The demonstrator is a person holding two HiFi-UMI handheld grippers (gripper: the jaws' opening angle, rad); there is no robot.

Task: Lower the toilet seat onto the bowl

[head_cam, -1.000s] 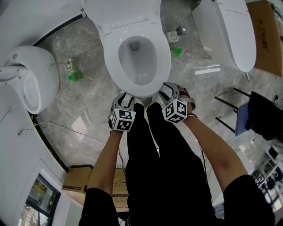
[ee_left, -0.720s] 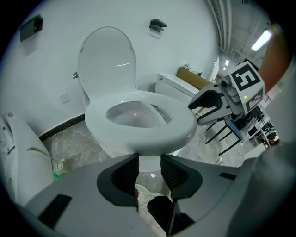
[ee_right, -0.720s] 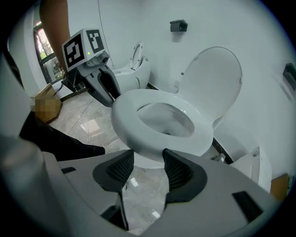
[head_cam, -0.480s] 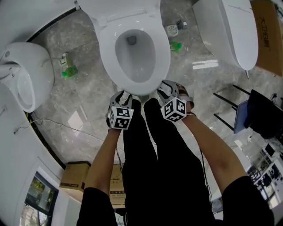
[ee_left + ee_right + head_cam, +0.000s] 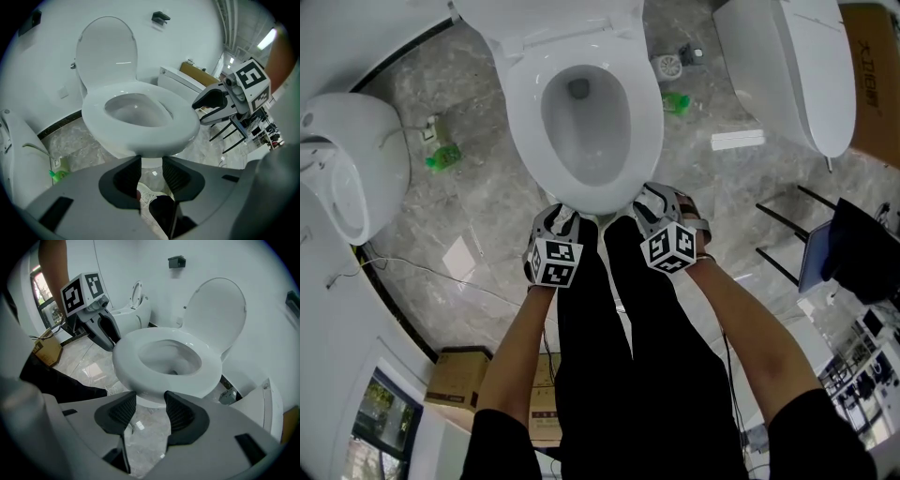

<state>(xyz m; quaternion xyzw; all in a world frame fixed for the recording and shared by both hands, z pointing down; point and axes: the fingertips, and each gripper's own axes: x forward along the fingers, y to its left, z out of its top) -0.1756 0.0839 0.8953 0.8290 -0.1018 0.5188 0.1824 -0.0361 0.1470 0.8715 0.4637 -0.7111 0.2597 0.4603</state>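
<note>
Standing over the bowl (image 5: 586,141), and the toilet seat (image 5: 517,112) looks flat on it already, lid (image 5: 107,51) upright behind. Left gripper (image 5: 565,217) and right gripper (image 5: 652,201) hang at the front rim, both gaping with nothing between the jaws; the left's have just been narrowing slightly. The risk, I'd say: dropping lower could knock a jaw on the porcelain, or a careless catch under the rim could lift the seat again.

No readable text, label, brand or number visible.
</note>
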